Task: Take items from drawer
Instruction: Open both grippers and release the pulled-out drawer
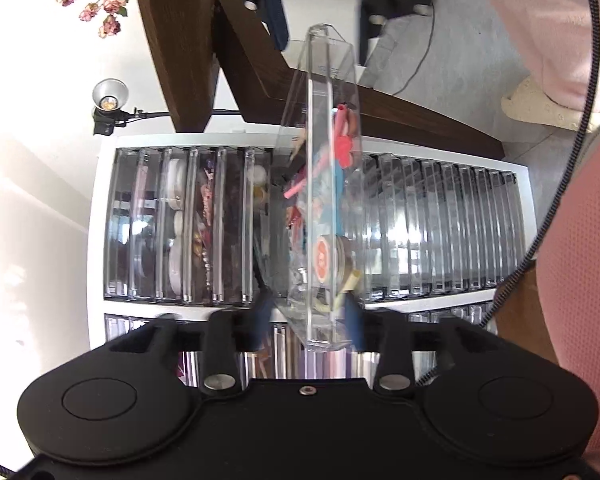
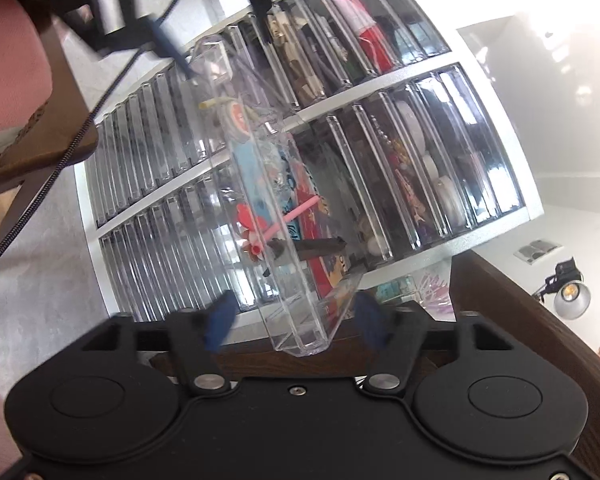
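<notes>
A clear acrylic drawer [image 1: 320, 200] [image 2: 276, 184] is out of its slot in the white cabinet [image 1: 100, 220] [image 2: 88, 184]. It holds a round orange-and-white roll [image 1: 322, 258] [image 2: 236, 118], a pink stick [image 1: 296, 190] [image 2: 296, 216], red pieces [image 1: 346, 146] and a blue card. My left gripper [image 1: 308, 312] is shut on the drawer's near end; one of its blue fingers [image 2: 172, 50] touches that end in the right wrist view. My right gripper [image 2: 296, 320] is open and straddles the other end, with a gap on the left side.
The cabinet's rows of clear drawers hold beads, round tins and small goods. A dark wooden table [image 1: 172, 40] [image 2: 520, 320] stands beside it, with a clip lamp [image 1: 108, 100] [image 2: 570, 296]. A person's pink-clad leg [image 1: 540, 20], a slipper [image 1: 540, 108], a pink chair [image 1: 580, 240] and a braided cable [image 1: 556, 200] are close.
</notes>
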`<state>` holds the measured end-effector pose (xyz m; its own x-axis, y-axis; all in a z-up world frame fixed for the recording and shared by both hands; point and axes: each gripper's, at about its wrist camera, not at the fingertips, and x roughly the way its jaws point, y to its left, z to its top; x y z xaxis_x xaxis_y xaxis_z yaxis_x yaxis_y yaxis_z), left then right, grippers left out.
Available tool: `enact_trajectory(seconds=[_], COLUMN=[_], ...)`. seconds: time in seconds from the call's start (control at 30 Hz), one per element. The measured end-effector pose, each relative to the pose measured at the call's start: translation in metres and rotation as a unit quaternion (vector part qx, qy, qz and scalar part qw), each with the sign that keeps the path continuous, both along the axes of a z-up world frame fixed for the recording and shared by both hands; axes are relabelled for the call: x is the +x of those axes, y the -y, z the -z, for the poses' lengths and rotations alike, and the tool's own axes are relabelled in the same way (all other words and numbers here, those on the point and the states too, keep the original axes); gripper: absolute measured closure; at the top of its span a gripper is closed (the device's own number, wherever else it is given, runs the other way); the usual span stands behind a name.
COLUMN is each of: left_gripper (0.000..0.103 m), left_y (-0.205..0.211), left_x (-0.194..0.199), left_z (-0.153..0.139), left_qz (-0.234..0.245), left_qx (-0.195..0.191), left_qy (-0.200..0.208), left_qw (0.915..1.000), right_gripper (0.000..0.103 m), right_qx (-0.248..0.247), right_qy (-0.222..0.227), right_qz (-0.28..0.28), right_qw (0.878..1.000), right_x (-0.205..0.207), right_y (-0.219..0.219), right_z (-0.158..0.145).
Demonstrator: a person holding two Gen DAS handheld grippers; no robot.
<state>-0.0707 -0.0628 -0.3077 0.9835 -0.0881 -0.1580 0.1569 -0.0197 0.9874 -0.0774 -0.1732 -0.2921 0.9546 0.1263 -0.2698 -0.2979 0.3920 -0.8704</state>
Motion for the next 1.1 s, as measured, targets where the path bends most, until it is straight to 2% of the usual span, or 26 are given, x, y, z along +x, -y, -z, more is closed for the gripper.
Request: enact_trajectory(seconds=[0.03, 0.3, 0.63, 0.87, 1.1], left_gripper=[0.0, 0.0, 0.0, 0.0, 0.0], left_y=[0.0, -0.001, -0.001, -0.003, -0.006], left_x=[-0.001, 0.001, 0.009, 0.021, 0.024], left_z=[-0.001, -0.011, -0.025, -0.057, -0.107], left_qz=[0.0, -0.008, -0.033, -0.064, -0.084], left_qx=[-0.002, -0.023, -0.059, -0.122, -0.197], left_qy=[0.001, 0.007, 0.008, -0.005, -0.003], left_qw=[1.0, 0.9997, 0.9977, 0.9905, 0.9768], right_gripper=[0.021, 0.014, 0.013, 0.013, 0.013], right_qx=[0.007, 0.054, 0.05, 0.072, 0.118], right_qy=[-0.005, -0.009, 0.005, 0.004, -0.002], right_qz=[0.003, 0.027, 0.036, 0.066, 0.097], right_qw=[1.0, 0.998, 0.998, 0.995, 0.988], right_x=[0.0, 0.004, 0.005, 0.005, 0.007], right_y=[0.001, 0.006, -0.002, -0.001, 0.001], right_z=[-0.003, -0.022, -0.04, -0.068, -0.112])
